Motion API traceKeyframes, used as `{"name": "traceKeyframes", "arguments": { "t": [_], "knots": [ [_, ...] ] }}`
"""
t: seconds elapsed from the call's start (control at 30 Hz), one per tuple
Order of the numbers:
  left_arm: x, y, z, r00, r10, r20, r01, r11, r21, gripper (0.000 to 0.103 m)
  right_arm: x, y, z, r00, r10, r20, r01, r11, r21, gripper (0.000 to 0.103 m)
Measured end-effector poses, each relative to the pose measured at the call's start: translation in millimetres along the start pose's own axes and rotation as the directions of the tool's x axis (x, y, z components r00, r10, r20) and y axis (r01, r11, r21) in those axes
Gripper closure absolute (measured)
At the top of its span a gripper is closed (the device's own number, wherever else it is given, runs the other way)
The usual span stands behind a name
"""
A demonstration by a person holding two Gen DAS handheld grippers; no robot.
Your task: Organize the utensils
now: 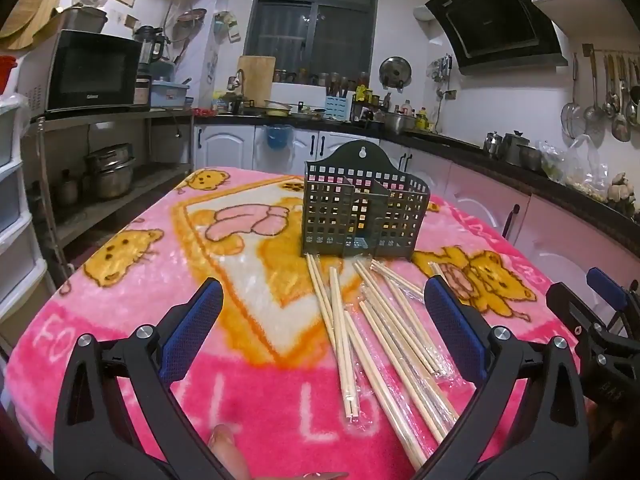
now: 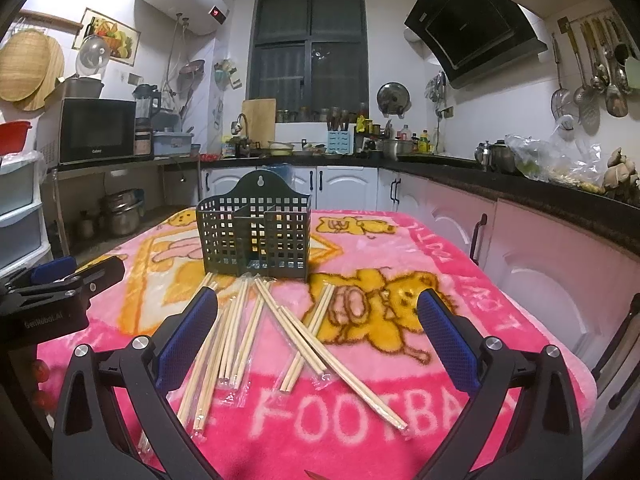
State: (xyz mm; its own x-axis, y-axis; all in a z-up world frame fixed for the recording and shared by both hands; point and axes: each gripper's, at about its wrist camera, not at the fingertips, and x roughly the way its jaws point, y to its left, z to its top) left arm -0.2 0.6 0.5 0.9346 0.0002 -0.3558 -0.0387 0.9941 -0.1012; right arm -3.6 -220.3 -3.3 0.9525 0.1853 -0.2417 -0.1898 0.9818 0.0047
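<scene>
Your left tongs [image 1: 320, 328] and right tongs [image 2: 318, 334] both gape empty over the chopsticks [image 1: 376, 328], which fan lengthwise toward you from the holder [image 1: 362, 208], nearer your left tongs.

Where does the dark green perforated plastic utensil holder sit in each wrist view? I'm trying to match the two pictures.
Left wrist view: the dark green perforated plastic utensil holder stands right of centre, behind the loose wooden chopsticks.
Right wrist view: it stands left of centre.
Shared landmark: the dark window on the far wall.
</scene>
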Motion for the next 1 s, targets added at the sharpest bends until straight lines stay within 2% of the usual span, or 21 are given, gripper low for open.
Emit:
{"name": "traceKeyframes", "arguments": {
  "t": [1.0],
  "knots": [
    [-0.8, 0.2, 4.4, 1.000, -0.003, 0.002, 0.003, 1.000, -0.004, 0.010, -4.4, 2.2, -0.9, 1.000, 0.001, 0.013, -0.001, 1.000, -0.003, 0.006]
  ]
}}
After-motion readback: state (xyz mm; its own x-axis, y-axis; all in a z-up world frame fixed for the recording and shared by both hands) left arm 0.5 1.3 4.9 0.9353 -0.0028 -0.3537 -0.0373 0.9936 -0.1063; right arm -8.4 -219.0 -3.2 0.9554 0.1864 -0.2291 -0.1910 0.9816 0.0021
